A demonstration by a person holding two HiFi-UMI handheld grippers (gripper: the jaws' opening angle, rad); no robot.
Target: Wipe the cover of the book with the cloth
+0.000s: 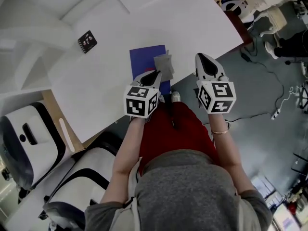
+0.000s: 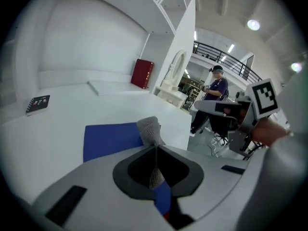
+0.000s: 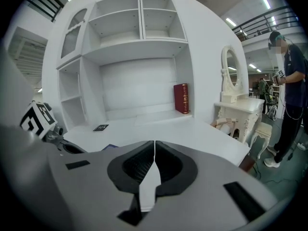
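A blue book (image 1: 146,57) lies flat on the white table (image 1: 110,76) near its front edge. A grey cloth (image 1: 164,64) rests on the book's right side. My left gripper (image 1: 155,74) is shut on the cloth's near end, just above the book. In the left gripper view the cloth (image 2: 148,128) pokes up past the closed left gripper (image 2: 155,148), with the blue book (image 2: 109,138) behind it. My right gripper (image 1: 202,57) hovers over bare table to the right of the book, shut with nothing in it. In its own view, the right gripper (image 3: 154,150) has its jaws pressed together.
A small black notebook (image 1: 87,41) lies at the table's far left. A red book (image 3: 181,98) stands upright on the shelf behind the table. The table's right edge (image 1: 226,52) drops to a grey floor with cables. A person (image 3: 288,81) stands at the right.
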